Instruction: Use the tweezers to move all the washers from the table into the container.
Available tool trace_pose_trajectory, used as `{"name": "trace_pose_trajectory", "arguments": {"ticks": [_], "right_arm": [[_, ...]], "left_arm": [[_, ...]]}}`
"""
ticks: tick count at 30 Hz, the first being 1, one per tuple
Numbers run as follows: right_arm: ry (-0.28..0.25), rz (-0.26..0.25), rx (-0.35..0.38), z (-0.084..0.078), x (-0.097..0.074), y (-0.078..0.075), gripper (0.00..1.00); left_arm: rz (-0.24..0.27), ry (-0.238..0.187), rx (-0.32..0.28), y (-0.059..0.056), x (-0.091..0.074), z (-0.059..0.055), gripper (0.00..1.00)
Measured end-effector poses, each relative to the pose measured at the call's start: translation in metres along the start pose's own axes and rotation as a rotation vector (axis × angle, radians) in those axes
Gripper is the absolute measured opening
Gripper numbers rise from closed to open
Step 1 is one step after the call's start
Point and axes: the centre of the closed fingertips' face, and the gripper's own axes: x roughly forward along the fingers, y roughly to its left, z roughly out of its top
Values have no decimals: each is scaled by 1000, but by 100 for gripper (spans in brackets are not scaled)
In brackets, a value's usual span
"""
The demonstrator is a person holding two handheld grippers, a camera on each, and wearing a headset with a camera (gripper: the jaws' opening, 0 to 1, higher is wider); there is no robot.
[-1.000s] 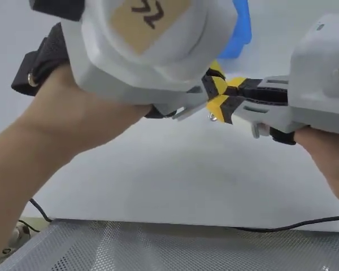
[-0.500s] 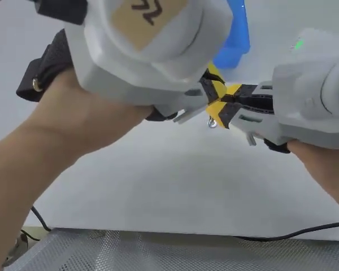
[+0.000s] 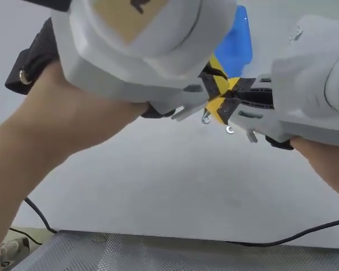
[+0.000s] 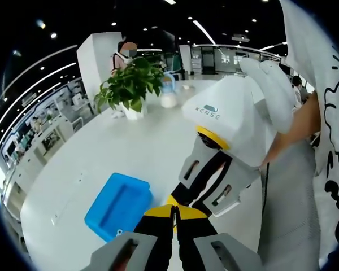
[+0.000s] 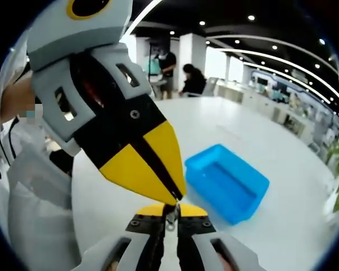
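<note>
Washers: two small silvery rings (image 3: 206,118) (image 3: 230,130), just beneath the point where the jaw tips meet in the head view.
Washer support: it cannot be told whether the rings hang from the tips or lie on the white table (image 3: 175,180).
Container: blue, rectangular, open-topped, with low walls (image 5: 229,183). It stands on the table beyond the grippers, apart from the rings.
Left gripper (image 4: 173,212): yellow-tipped jaws pressed together, with only a thin dark seam between them. Nothing can be made out in the seam.
Right gripper (image 5: 170,210): jaws drawn narrow. A small grey metal piece (image 5: 170,219) sits in the slit, too small to identify.
Relation of grippers: tip to tip. The left gripper's point touches or nearly touches the right gripper's tips in the right gripper view.
Hidden: in the head view the white gripper bodies cover most of the container (image 3: 240,42), and only one blue end shows.
Cut off: in the left gripper view the container's near corner (image 4: 120,204) sits behind that gripper's own jaw.
</note>
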Motion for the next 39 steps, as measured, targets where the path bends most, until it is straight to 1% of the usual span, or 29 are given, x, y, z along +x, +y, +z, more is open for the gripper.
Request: {"name": "trace_pose_trajectory", "arguments": {"ticks": [2, 3, 5, 6, 8, 9, 10, 16, 19, 21, 22, 23, 25, 29, 32, 36, 39], "right_arm": [[-9, -8, -19, 5, -1, -3, 3], [-18, -12, -22, 9, -1, -5, 3], [-37, -13, -23, 17, 0, -9, 3], [-40, -14, -27, 20, 1, -10, 3], [-56, -28, -48, 29, 2, -16, 3], [-61, -30, -50, 32, 3, -17, 3], [-66, -33, -54, 36, 3, -20, 3], [-93, -58, -83, 54, 6, -33, 3], [-105, -70, -94, 63, 9, -40, 3], [-115, -80, -99, 68, 11, -46, 3], [-116, -83, -102, 71, 13, -49, 3], [-116, -86, -106, 72, 15, -51, 3], [-112, -97, -120, 74, 20, -56, 3], [-110, -102, -110, 74, 30, -64, 3], [-107, -105, -76, 71, 39, -69, 3], [-100, -109, -39, 65, 49, -75, 3], [-95, -111, -12, 60, 56, -76, 3]], "left_arm": [[9, -3, 13, 2, -2, 3, 0], [16, -6, 22, 4, 1, 1, 0], [33, -5, 47, 10, 1, 1, 0], [38, -5, 49, 12, 1, 2, 0], [59, -10, 61, 19, -4, 8, 0], [72, -10, 70, 24, -11, 16, 0], [76, -10, 72, 25, -12, 16, 0], [125, -23, 104, 44, -19, 26, 0], [153, -28, 113, 55, -21, 28, 0], [170, -31, 107, 62, -22, 30, 0], [173, -31, 106, 63, -22, 30, 0], [178, -31, 103, 67, -22, 30, 0], [186, -29, 85, 72, -21, 29, 0], [201, -15, 72, 82, -15, 25, 0], [215, -2, 56, 89, -8, 20, 0], [225, 9, 43, 95, 1, 12, 0], [229, 20, 41, 98, 7, 6, 0]]}}
